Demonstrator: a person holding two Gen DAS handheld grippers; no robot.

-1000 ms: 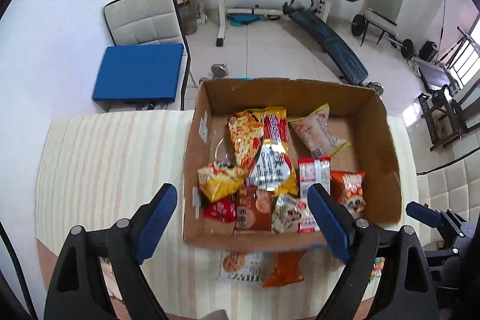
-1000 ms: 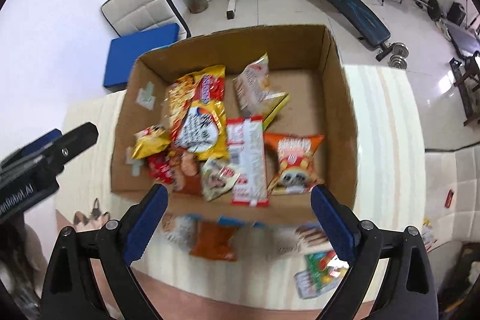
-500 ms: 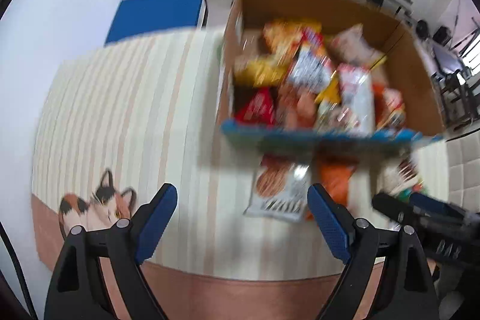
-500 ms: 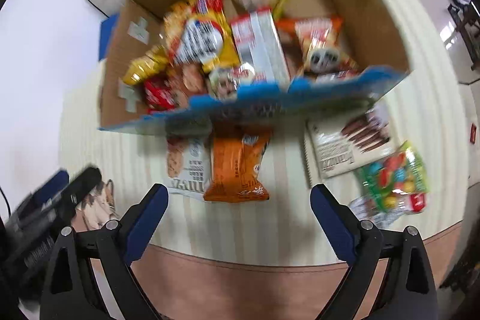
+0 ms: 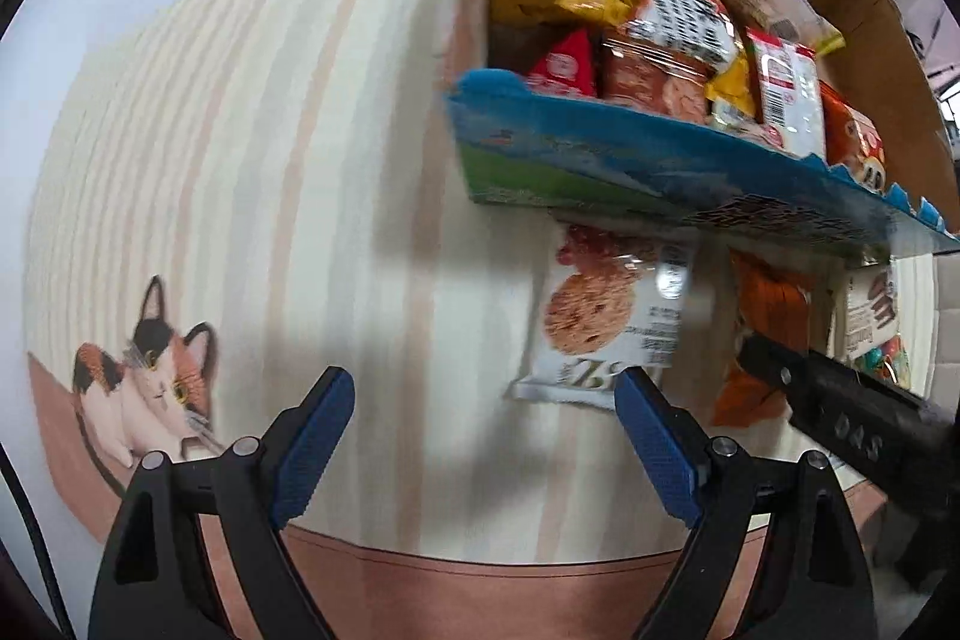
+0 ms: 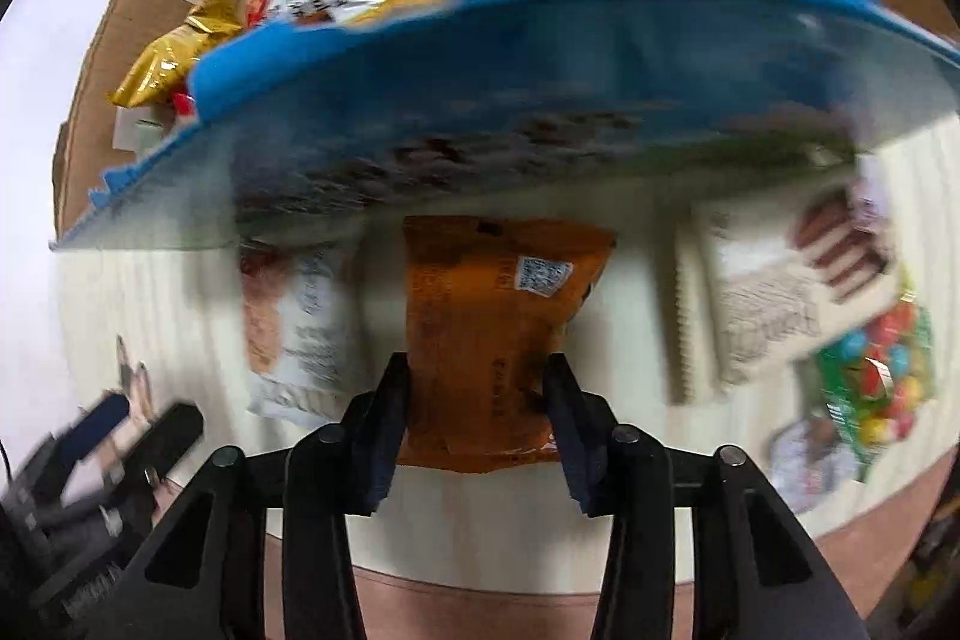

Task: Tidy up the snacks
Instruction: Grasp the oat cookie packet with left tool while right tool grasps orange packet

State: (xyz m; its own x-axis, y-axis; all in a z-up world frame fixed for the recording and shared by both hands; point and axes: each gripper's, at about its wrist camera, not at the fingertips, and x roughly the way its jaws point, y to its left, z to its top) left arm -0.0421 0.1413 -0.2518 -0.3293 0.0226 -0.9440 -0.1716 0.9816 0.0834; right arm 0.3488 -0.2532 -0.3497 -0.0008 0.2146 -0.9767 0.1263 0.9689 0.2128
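Note:
A cardboard box (image 5: 600,160) with a blue front wall (image 6: 540,40) holds several snack packets. In front of it on the striped tablecloth lie a white cookie packet (image 5: 600,316) and an orange snack packet (image 6: 480,292). My right gripper (image 6: 477,361) points down over the orange packet. Its jaws are closing, and both pads touch the packet's crumpled sides. My left gripper (image 5: 480,382) hangs open over bare cloth, its right pad near the cookie packet's lower corner, with nothing between its fingers. The right gripper's black finger (image 5: 840,400) shows beside the orange packet (image 5: 774,304).
Right of the orange packet lie a white packet with chocolate sticks (image 6: 774,292) and a colourful candy bag (image 6: 882,370). A cat picture (image 5: 150,382) marks the cloth's near left corner. The table's front edge (image 5: 480,562) runs just below both grippers.
Both grippers have come down from above the box to the table in front of it. The right jaws have narrowed from wide open onto the orange packet. The left jaws kept their width.

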